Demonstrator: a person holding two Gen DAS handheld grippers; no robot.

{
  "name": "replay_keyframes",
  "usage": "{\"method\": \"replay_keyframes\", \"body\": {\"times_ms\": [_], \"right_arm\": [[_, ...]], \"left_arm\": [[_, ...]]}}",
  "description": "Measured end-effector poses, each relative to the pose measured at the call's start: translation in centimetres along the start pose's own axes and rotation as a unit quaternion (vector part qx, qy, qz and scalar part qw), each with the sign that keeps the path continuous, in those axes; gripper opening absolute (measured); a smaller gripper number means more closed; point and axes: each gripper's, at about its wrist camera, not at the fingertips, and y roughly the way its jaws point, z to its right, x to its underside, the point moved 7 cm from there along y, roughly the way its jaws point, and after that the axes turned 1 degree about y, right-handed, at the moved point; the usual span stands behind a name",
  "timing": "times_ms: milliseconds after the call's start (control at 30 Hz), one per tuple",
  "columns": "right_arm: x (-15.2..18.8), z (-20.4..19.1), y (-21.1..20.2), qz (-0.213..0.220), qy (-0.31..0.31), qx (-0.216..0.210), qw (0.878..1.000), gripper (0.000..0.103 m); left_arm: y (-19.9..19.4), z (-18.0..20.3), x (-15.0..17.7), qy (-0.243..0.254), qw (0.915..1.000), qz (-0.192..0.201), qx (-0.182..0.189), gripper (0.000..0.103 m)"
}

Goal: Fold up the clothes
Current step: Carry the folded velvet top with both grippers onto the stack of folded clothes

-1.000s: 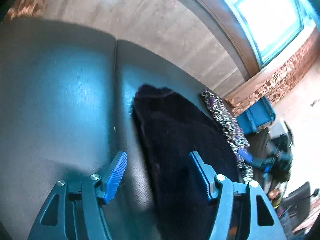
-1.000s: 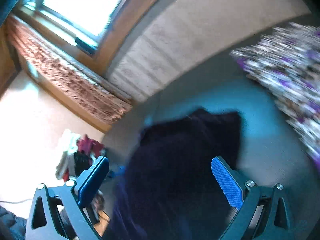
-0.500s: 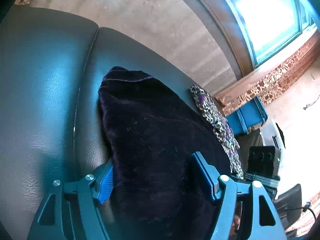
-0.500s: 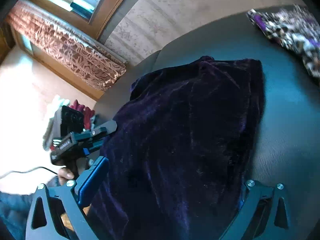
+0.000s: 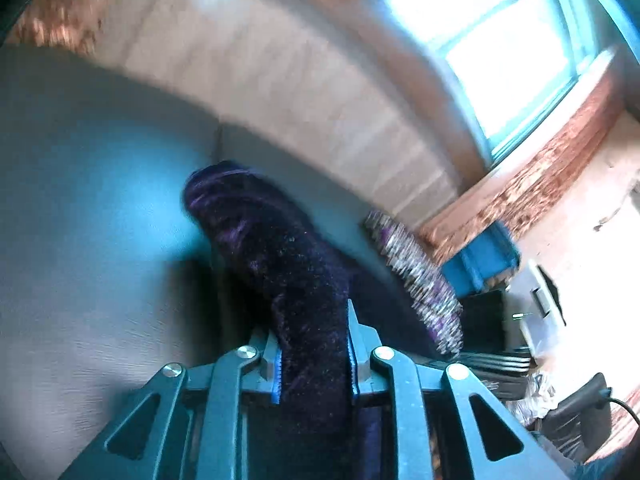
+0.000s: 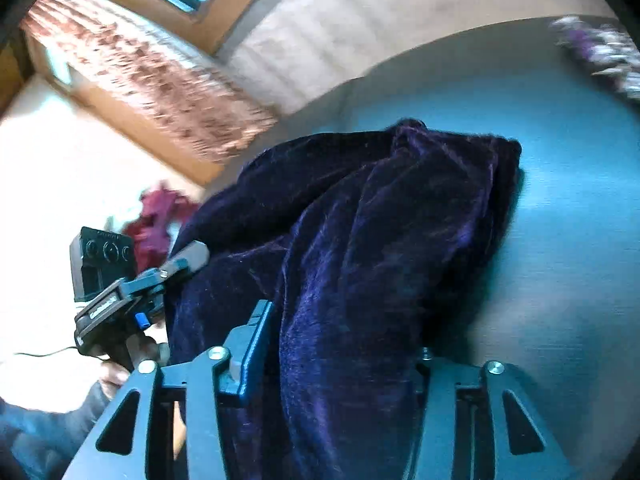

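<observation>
**Both tongs pinch the purple velvet garment on the grey cushion**

The grey padded cushion (image 5: 100,208) fills most of both views, with a seam running down it in the left wrist view and a pale wall (image 5: 312,92) behind. A bright window (image 5: 500,52) sits above a patterned orange-brown curtain (image 6: 160,76).

The dark purple velvet garment (image 6: 400,216) lies bunched on the cushion, its near end lifted off the surface and gathered toward both cameras. A leopard-patterned cloth (image 5: 416,276) lies on the cushion well apart from it, toward the right in both views.

The left tongs (image 5: 314,356) have just been closing and now pinch a thick fold of the garment between their blue pads. The right tongs (image 6: 340,344) have also just been closing; the velvet fills the gap between them, the left pad pressing against the fabric, the right pad hidden under it.

A red cloth (image 6: 160,216) lies on the floor beyond the cushion's edge.
</observation>
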Motion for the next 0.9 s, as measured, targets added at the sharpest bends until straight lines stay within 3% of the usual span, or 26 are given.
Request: {"method": "replay_keyframes", "body": {"times_ms": [100,200,267,367,500,533,633,733,767,833,900], "right_arm": [[-0.9,-6.7,2.7,-0.004,-0.038,-0.061,0.997,0.045],[-3.4,-14.9,4.2,0.009,-0.089,-0.125,0.988,0.045],[-5.6,-21.0,4.8,0.021,-0.132,-0.167,0.977,0.045],[-9.1,-31.2,5.3,0.038,-0.204,-0.221,0.953,0.045],[-13.0,-43.5,8.4,0.042,-0.273,-0.258,0.926,0.045],[-13.9,-46.2,9.9,0.037,-0.287,-0.254,0.923,0.045],[-15.3,-50.4,16.6,-0.008,-0.287,-0.225,0.931,0.045],[-15.1,-51.6,24.8,-0.049,-0.293,-0.168,0.94,0.046],[-14.2,-50.9,27.5,-0.077,-0.295,-0.136,0.943,0.046],[-11.9,-49.0,32.4,-0.125,-0.299,-0.084,0.942,0.049],[-11.0,-48.0,34.0,-0.12,-0.286,-0.104,0.945,0.056]], "left_arm": [[-6.3,0.5,-2.8,0.011,0.9976,0.068,0.003,0.02],[-14.0,1.5,-6.8,0.037,0.9871,0.155,-0.003,0.02],[-19.7,2.2,-9.8,0.056,0.974,0.22,-0.003,0.02],[-28.9,3.2,-14.2,0.088,0.9438,0.318,-0.014,0.02],[-38.7,1.7,-19.9,0.11,0.908,0.397,-0.078,0.02],[-39.9,0.5,-21.1,0.094,0.9042,0.405,-0.097,0.02],[-42.3,-7.8,-21.9,-0.008,0.8909,0.415,-0.185,0.021],[-44.9,-16.2,-22.1,-0.112,0.8608,0.416,-0.271,0.021],[-44.4,-19.6,-21.4,-0.162,0.8605,0.39,-0.285,0.021],[-43.7,-24.5,-19.1,-0.224,0.8587,0.37,-0.275,0.022],[-43.4,-27.6,-17.5,-0.257,0.855,0.365,-0.264,0.026]]}}
